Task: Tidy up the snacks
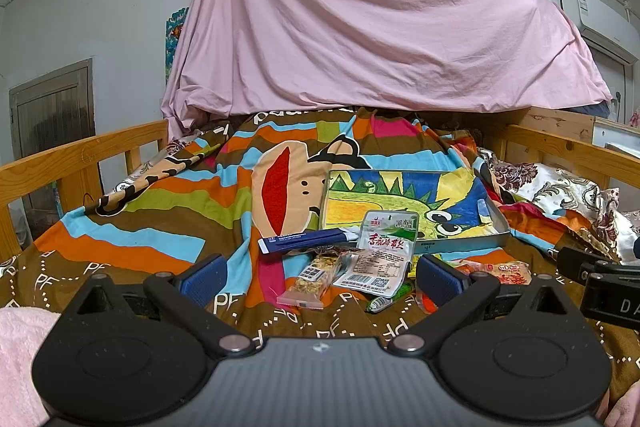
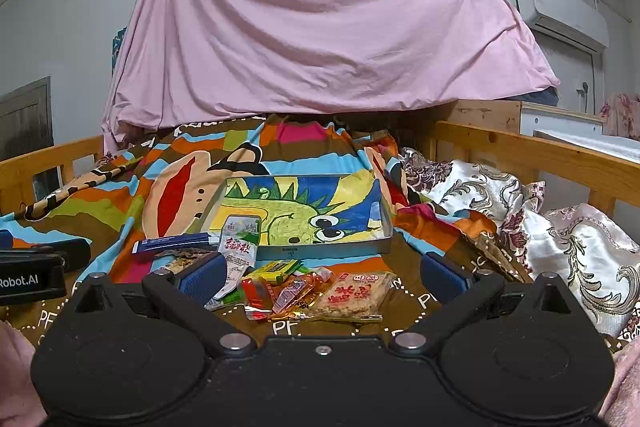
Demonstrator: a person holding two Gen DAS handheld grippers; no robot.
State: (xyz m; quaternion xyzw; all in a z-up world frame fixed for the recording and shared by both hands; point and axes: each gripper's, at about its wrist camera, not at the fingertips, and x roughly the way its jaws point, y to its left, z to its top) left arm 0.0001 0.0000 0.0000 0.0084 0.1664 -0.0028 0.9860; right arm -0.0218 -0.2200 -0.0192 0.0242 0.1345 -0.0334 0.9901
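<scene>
Both tools, left tool (image 1: 318,277) and right tool (image 2: 322,277), stand apart and empty; pinch one snack packet (image 2: 354,295) by its edge, then lift it into the tray (image 2: 324,249).

Two handheld grippers hover low over the patterned bedspread (image 1: 132,235), side by side and pointing the same way. The left gripper (image 1: 320,273) has its blue-padded fingers (image 1: 202,277) spread wide, nothing between them. The right gripper (image 2: 322,273) is likewise spread wide and empty, its blue pads (image 2: 442,277) held just above the bedspread. Each gripper's black body shows at the edge of the other's view, the two a little apart. Pink fleece sleeves (image 1: 18,359) frame the lower corners behind each tool.
</scene>
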